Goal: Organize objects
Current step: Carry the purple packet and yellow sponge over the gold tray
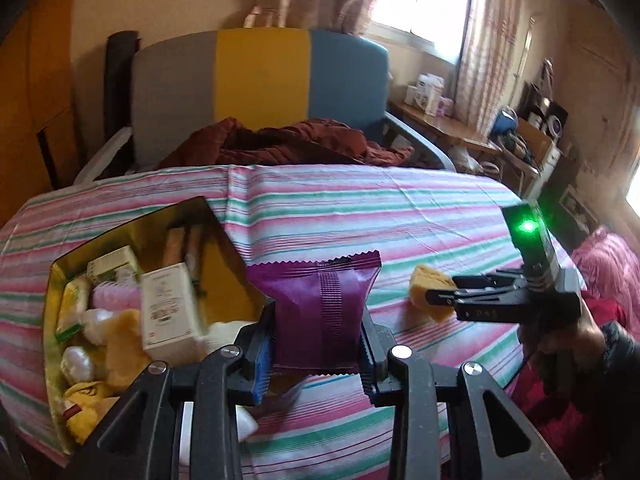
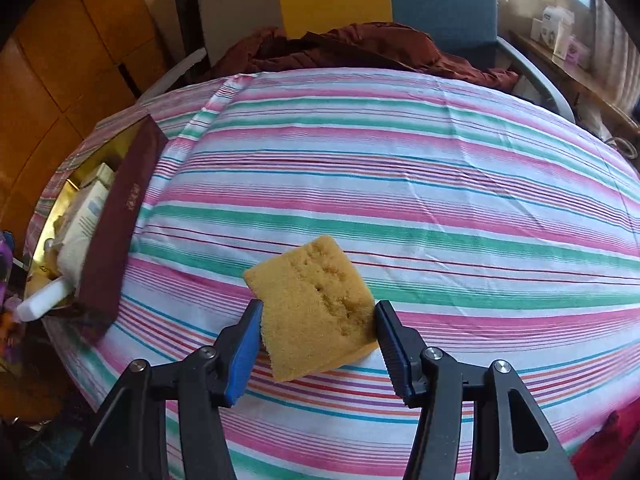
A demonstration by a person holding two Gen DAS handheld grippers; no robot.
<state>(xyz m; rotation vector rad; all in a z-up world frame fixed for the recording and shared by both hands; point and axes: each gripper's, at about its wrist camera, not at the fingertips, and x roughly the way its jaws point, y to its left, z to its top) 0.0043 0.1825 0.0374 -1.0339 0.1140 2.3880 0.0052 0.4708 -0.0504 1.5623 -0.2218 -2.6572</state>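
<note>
My left gripper (image 1: 318,344) is shut on a purple snack packet (image 1: 320,312) and holds it upright just right of the open gold-lined box (image 1: 224,248). The box holds several small cartons, pouches and soft items, among them a white carton (image 1: 170,312). My right gripper (image 2: 318,334) is shut on a yellow sponge (image 2: 316,306) above the striped cloth. In the left wrist view the right gripper (image 1: 440,300) sits to the right of the packet with the sponge (image 1: 430,286) at its tips. The box shows at the left of the right wrist view, with its maroon side (image 2: 116,220) facing me.
The table is covered by a pink, green and white striped cloth (image 2: 400,184). A grey, yellow and blue chair (image 1: 260,88) with a dark red jacket (image 1: 288,144) stands behind it. A cluttered side table (image 1: 440,120) is at the right by the window.
</note>
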